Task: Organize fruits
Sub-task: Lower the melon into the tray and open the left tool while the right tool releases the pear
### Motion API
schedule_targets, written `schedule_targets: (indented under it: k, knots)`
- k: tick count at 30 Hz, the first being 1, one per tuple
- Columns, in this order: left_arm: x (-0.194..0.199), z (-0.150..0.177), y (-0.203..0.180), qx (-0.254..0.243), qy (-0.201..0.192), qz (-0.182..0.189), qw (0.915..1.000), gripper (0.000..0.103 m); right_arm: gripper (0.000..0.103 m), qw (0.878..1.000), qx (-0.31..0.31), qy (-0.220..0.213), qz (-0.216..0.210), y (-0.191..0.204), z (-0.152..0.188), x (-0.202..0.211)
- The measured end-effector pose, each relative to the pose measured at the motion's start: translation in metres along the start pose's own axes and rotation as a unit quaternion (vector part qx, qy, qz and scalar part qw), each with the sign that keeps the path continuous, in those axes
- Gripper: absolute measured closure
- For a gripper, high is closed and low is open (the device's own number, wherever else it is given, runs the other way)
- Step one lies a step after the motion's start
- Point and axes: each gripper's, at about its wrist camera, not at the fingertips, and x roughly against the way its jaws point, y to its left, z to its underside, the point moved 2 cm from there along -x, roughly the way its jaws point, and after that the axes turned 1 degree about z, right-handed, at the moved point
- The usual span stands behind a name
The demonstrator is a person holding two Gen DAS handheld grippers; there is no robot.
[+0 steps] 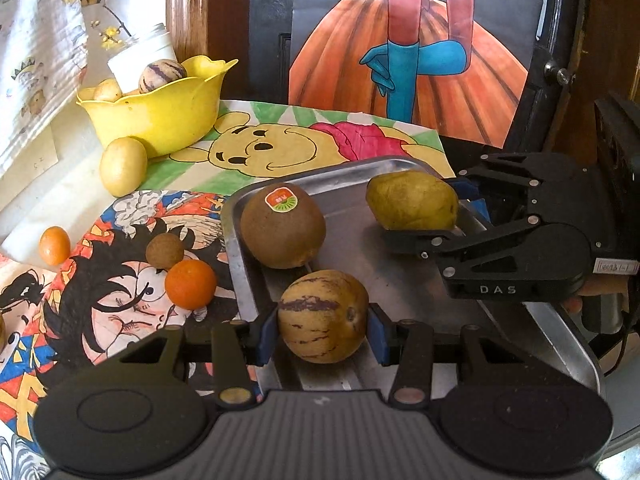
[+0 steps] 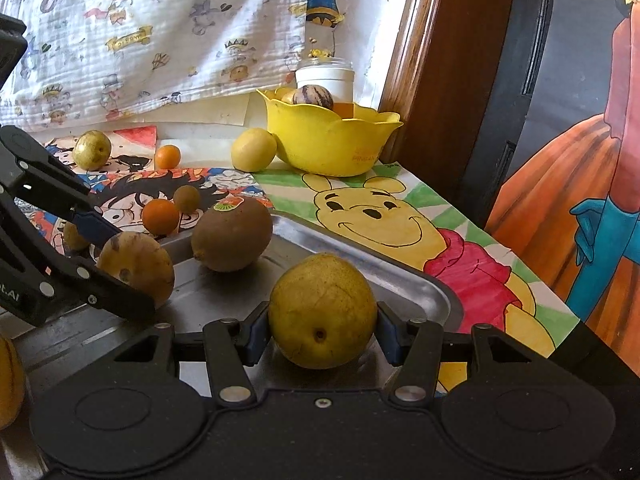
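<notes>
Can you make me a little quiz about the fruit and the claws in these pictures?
1. True or false: the kiwi with the sticker lies in the yellow bowl.
2. What does the left claw hold? A) an orange B) the striped melon C) a cup
3. Fill in: the right claw grips a yellow-green ____, the fruit sitting on the metal tray.

Key: 1 false, it lies on the tray; 2 B; 3 pear.
</notes>
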Motion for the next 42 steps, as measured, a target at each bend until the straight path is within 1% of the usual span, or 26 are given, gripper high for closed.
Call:
schedule_targets:
  k: [4,5,7,12,14,17,18,19,20,21,23,27,31,36,42]
  knots:
    - [0.002,0.001,-0.001,0.003,-0.001,0.000,1.0000,0.051,0.047,1.000,0.000,0.000,0.003,0.000,0.001,0.002]
    - [0.003,0.001,-0.001,0.004,-0.003,0.000,1.0000,0.048,0.047,1.000,-0.002,-0.004,0.002,0.000,0.001,0.004]
    - [0.006,0.000,-0.001,0.002,-0.006,-0.001,1.0000,0.046,0.046,1.000,-0.008,-0.010,0.004,-0.001,0.000,0.009]
    - [0.018,-0.001,0.002,0.012,-0.015,-0.006,0.9998,0.042,0.044,1.000,-0.006,-0.016,0.010,0.002,-0.005,0.022]
    - [0.027,-0.002,0.003,0.016,-0.024,-0.009,0.9995,0.034,0.043,1.000,-0.010,-0.020,0.012,0.003,-0.008,0.030]
    - [0.043,-0.003,0.003,0.020,-0.040,-0.016,0.9989,0.025,0.038,0.999,-0.016,-0.026,0.015,0.006,-0.011,0.044]
    - [0.050,-0.003,0.003,0.023,-0.046,-0.019,0.9985,0.023,0.034,0.999,-0.019,-0.029,0.018,0.007,-0.013,0.049]
    - [0.056,-0.003,0.003,0.025,-0.051,-0.023,0.9981,0.019,0.028,0.999,-0.021,-0.033,0.020,0.009,-0.015,0.055]
    - [0.062,-0.004,0.003,0.028,-0.056,-0.027,0.9977,0.015,0.025,0.999,-0.023,-0.037,0.021,0.011,-0.016,0.062]
    - [0.070,-0.003,0.004,0.033,-0.062,-0.031,0.9970,0.013,0.020,0.999,-0.024,-0.041,0.022,0.014,-0.018,0.070]
    - [0.083,-0.003,0.004,0.041,-0.072,-0.038,0.9958,0.005,0.017,0.998,-0.022,-0.051,0.025,0.021,-0.022,0.086]
    - [0.107,0.000,0.004,0.056,-0.089,-0.050,0.9932,0.001,0.008,0.997,-0.015,-0.067,0.027,0.035,-0.029,0.116]
    - [0.133,0.007,0.002,0.072,-0.103,-0.056,0.9905,0.001,0.001,0.996,-0.014,-0.086,0.024,0.053,-0.035,0.149]
    - [0.168,0.024,-0.004,0.080,-0.128,-0.064,0.9864,0.001,0.001,0.995,-0.029,-0.098,0.020,0.075,-0.039,0.186]
    - [0.200,0.048,-0.007,0.100,-0.138,-0.068,0.9831,0.001,0.001,0.994,-0.041,-0.097,0.012,0.106,-0.036,0.219]
